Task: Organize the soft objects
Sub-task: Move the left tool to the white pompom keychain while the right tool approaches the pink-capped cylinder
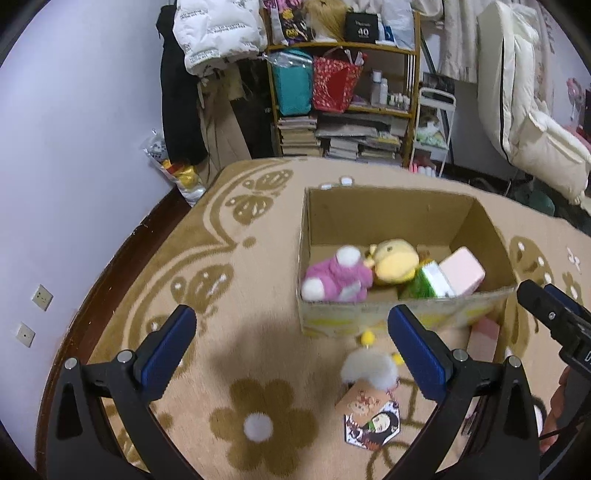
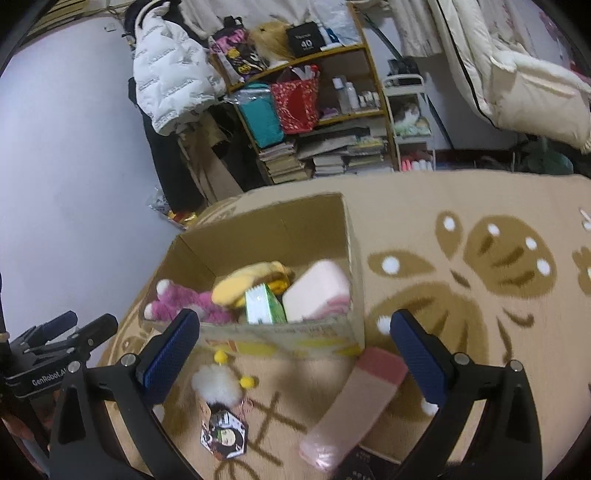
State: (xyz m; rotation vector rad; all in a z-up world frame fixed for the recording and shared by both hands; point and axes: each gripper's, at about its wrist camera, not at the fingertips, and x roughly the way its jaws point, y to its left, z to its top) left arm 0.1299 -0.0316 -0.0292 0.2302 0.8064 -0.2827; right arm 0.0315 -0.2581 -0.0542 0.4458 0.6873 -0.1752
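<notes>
An open cardboard box (image 1: 388, 210) (image 2: 258, 225) stands on the beige rug. Inside lie a pink plush (image 1: 336, 277) (image 2: 184, 301), a yellow plush (image 1: 395, 262) (image 2: 240, 284), a green-white pack (image 1: 432, 282) (image 2: 264, 306) and a pink block (image 1: 461, 269) (image 2: 317, 290). In front of the box lie a white fluffy pompom charm (image 1: 369, 365) (image 2: 218, 384) with a picture tag (image 1: 373, 421) (image 2: 223, 435) and a long pink soft piece (image 2: 354, 402) (image 1: 484, 334). My left gripper (image 1: 291, 343) is open and empty above the rug, left of the charm. My right gripper (image 2: 295, 347) is open and empty over the pink piece.
A wooden shelf (image 1: 343, 96) (image 2: 314, 103) with bags, books and bottles stands behind the rug. A white jacket (image 1: 214, 29) (image 2: 173, 70) hangs at the wall. Bedding (image 1: 524, 103) is at the right. The other gripper shows at each view's edge (image 1: 554, 317) (image 2: 55, 339).
</notes>
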